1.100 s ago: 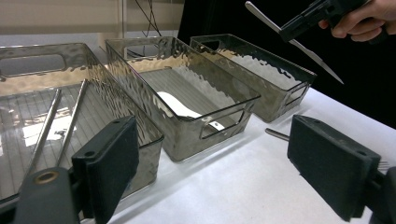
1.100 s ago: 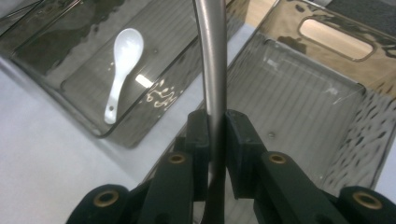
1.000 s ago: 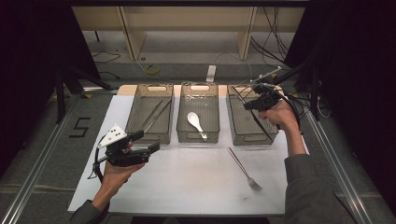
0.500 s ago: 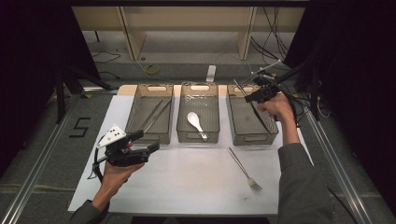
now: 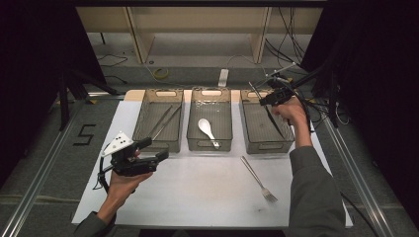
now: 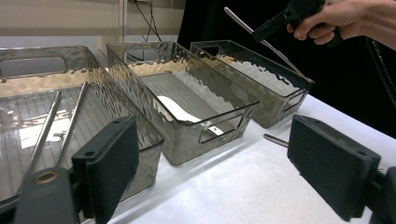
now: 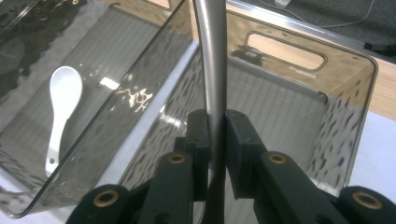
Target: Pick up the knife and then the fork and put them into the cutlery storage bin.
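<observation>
My right gripper [image 5: 264, 101] is shut on a long metal utensil [image 5: 253, 89], held slanted over the right tray [image 5: 269, 147]. In the right gripper view its pads [image 7: 236, 140] pinch the grey handle [image 7: 212, 60], which runs up out of frame. The lower end of the utensil [image 6: 275, 49] points down into that tray. My left gripper [image 5: 158, 150] is held open over the white mat near the left tray [image 5: 158, 144], its jaws [image 6: 219, 163] wide apart with nothing between them. A metal fork [image 5: 257, 177] lies on the mat in front of the right tray.
Three clear smoky trays stand in a row at the back of the white mat [image 5: 197, 197]. The left one holds two thin metal sticks [image 5: 163, 121]; the middle tray [image 5: 210, 144] holds a white spoon [image 5: 205, 128]. Cables and a shelf frame lie beyond the table.
My right hand has carried the utensil a little toward the far end of the right tray. The left hand has kept still.
</observation>
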{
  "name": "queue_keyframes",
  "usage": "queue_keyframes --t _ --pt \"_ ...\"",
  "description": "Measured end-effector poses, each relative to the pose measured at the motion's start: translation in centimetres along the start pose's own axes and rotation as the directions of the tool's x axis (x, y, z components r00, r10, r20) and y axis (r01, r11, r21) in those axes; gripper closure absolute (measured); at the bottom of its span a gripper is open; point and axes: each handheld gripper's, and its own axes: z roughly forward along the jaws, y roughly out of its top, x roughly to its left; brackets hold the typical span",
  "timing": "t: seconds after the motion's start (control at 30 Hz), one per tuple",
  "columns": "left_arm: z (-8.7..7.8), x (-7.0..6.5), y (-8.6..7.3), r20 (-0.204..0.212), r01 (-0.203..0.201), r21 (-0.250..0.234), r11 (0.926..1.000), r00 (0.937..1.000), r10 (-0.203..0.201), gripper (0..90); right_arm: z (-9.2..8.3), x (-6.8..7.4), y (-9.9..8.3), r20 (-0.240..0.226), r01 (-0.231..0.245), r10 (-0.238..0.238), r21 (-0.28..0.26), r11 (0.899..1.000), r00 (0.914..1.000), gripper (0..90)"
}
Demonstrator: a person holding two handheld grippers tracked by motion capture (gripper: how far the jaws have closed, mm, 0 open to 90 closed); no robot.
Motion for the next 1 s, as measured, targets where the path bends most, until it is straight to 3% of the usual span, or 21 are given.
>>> queue_keyframes --t 0.47,1.0 --pt "0.0 0.0 0.0 0.0 0.001 0.001 1.0 1.0 -0.001 16.2 1.2 -0.7 0.1 0.037 -0.02 0.02 0.004 1.0 0.9991 81.0" --pt "0.0 -0.1 0.0 -0.002 0.0 -0.003 1.0 1.0 0.0 16.2 3.3 -0.7 -1.5 0.062 -0.006 0.003 0.055 0.998 0.9981 80.8"
